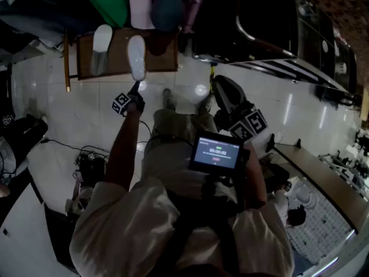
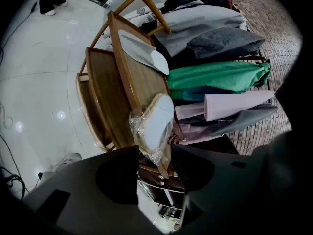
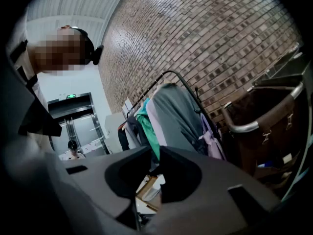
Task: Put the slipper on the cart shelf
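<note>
Showed a white slipper (image 2: 156,123), a brown wood-grained cart shelf (image 2: 140,80), a green garment (image 2: 217,77), a pink garment (image 2: 237,105).

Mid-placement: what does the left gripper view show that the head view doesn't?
Only the left gripper view: clear plastic wrap round the slipper, and the cart's lower shelves. Only the head view: the right tool, a lit screen, the person's arm. Both: that slipper held in the left tool, a second slipper lying on the cart's top shelf, hanging clothes behind.
</note>
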Available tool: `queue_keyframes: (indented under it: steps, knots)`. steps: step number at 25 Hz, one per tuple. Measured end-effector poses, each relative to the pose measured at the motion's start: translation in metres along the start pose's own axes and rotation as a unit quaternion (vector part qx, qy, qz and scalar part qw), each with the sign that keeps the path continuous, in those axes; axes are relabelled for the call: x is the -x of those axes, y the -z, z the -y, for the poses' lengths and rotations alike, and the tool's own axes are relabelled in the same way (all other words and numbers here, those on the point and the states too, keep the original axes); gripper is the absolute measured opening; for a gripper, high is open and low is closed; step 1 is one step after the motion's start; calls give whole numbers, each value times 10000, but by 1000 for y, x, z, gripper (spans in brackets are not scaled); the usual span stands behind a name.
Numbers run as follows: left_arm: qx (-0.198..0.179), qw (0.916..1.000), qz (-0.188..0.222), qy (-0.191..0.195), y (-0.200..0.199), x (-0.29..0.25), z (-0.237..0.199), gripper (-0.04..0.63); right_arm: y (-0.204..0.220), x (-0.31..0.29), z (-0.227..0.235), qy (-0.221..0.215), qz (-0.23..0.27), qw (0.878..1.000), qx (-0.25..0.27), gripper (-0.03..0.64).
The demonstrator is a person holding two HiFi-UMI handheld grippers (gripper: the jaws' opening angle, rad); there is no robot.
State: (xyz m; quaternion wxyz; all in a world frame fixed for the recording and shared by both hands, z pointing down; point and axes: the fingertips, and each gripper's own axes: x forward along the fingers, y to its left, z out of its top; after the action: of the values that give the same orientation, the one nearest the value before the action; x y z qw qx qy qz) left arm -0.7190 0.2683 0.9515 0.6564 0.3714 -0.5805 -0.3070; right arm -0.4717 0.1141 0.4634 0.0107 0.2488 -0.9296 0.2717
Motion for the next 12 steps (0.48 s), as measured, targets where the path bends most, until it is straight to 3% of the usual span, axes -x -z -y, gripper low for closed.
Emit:
queue_keyframes:
  steps: [7, 12]
  knots:
    - [67, 10000, 43, -33, -9, -15, -7, 218, 12, -5, 7, 52, -130, 9999, -6, 78]
    - [384, 9990, 233, 5, -18, -19, -14, 238, 19, -8, 5, 61, -248, 9997, 55, 78]
